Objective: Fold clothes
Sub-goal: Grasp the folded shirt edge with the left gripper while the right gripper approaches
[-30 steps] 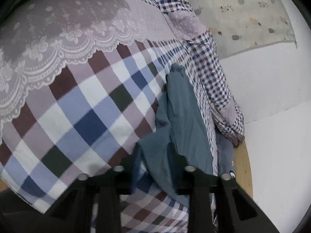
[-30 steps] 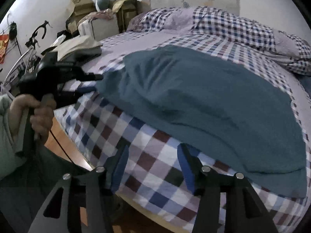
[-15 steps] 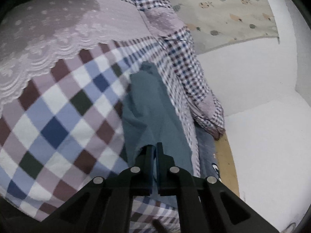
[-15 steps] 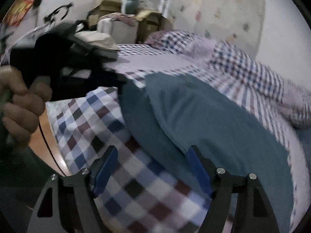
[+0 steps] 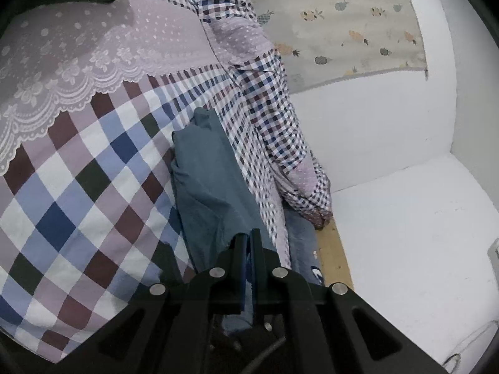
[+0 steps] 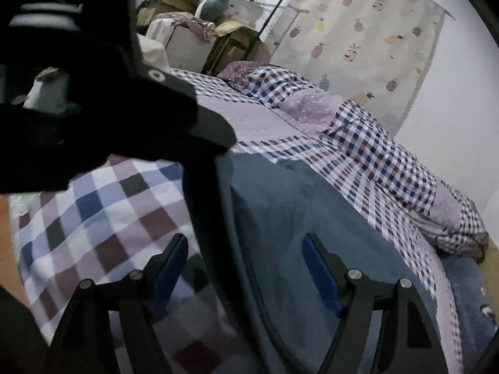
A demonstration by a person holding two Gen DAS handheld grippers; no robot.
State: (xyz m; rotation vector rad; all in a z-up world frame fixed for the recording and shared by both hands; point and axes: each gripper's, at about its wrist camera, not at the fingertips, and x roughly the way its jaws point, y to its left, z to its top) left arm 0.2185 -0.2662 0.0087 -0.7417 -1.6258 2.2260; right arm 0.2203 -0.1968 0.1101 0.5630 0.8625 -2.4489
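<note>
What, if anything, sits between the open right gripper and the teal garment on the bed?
Nothing visible: the right gripper hangs open directly above the teal garment. The left gripper, shut on its edge, enters from the left.

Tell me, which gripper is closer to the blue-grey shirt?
Left. The left gripper is shut on the blue-grey shirt edge; the right gripper hangs open just above it, not gripping.

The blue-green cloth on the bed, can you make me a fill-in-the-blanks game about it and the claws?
1. The left claw is ____ on the blue-green cloth.
2. The right claw is ____, gripping nothing.
3. The cloth lies on a ____ bedspread.
4. The wall hanging is printed with ____.

Missing words: shut; open; checked; pineapples
</note>
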